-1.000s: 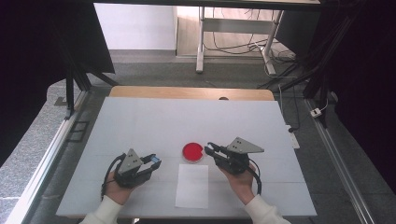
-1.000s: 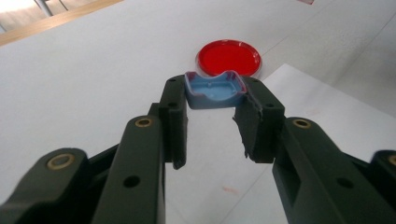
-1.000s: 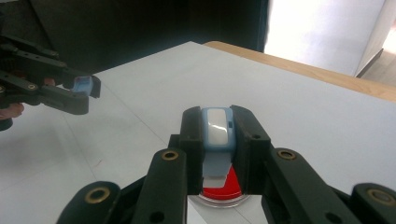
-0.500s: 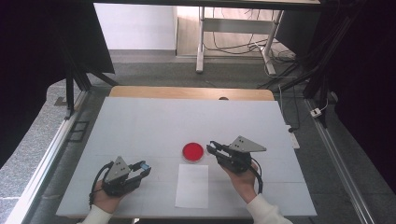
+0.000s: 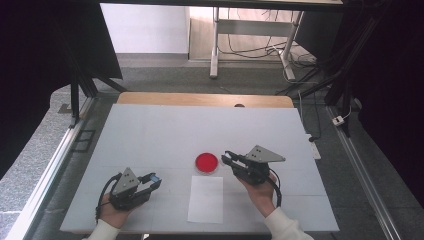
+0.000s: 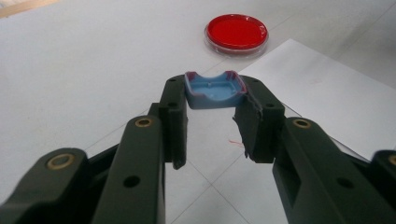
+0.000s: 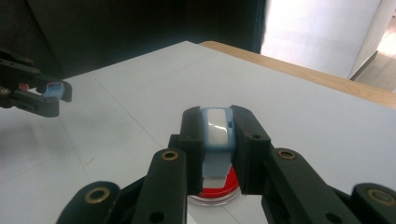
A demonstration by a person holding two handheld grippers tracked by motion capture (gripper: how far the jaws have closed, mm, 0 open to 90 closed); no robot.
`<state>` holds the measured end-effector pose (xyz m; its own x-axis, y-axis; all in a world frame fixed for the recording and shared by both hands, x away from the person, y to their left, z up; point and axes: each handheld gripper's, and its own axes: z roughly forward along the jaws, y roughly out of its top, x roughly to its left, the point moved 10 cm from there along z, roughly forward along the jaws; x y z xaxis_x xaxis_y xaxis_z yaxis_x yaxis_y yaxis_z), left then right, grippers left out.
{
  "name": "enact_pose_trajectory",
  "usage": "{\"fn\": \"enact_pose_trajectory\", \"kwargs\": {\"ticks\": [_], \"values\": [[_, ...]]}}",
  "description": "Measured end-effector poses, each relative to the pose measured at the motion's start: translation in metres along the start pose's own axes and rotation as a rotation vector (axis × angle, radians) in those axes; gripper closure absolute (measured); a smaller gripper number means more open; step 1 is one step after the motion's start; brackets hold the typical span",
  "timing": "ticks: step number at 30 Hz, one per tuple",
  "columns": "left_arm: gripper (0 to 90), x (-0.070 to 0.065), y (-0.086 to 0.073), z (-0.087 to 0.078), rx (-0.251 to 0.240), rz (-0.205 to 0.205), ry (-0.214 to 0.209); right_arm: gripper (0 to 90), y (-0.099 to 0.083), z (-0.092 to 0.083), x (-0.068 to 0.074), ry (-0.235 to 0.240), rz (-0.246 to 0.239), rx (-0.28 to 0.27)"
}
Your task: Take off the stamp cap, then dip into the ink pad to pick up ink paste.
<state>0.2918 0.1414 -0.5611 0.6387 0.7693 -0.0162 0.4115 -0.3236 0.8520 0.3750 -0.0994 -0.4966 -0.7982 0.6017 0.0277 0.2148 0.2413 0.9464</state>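
Bench (image 5: pixel 165 135): matt white top, smooth, faint seam lines; bare pale wood strip at far edge.

Paper sheet (image 5: pixel 206 199): plain white, matt, flat, w/ crisp edges.

Red dish (image 6: pixel 236 31): clear glossy plastic rim, red fill, smooth, slight sheen.

Left gripper (image 6: pixel 212 119): jaws black matt plastic, brass-look bushings at pivots, edge of one pad rough/frayed. Holds blue cap (image 6: pixel 215 88): light blue plastic, semi-matt, reddish smear along rim.

Right gripper (image 7: pixel 217 140): same black matt plastic, brass-look bushings. Holds blue piece (image 7: pixel 216 132): light blue plastic, glossy white face catching light.

Grey plate on right gripper, high view: looks matt.
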Motion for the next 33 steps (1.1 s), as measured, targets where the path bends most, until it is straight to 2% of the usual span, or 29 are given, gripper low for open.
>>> {"fn": "enact_pose_trajectory", "kwargs": {"ticks": [16,33], "values": [[64.8,0.0,-0.001,0.0,0.003,-0.003,0.003,74.6,0.002,-0.001,-0.003,-0.007,-0.004,-0.004],[64.8,-0.001,-0.002,0.003,0.009,0.0,-0.005,74.6,0.0,0.01,-0.007,-0.012,-0.029,0.039]]}}
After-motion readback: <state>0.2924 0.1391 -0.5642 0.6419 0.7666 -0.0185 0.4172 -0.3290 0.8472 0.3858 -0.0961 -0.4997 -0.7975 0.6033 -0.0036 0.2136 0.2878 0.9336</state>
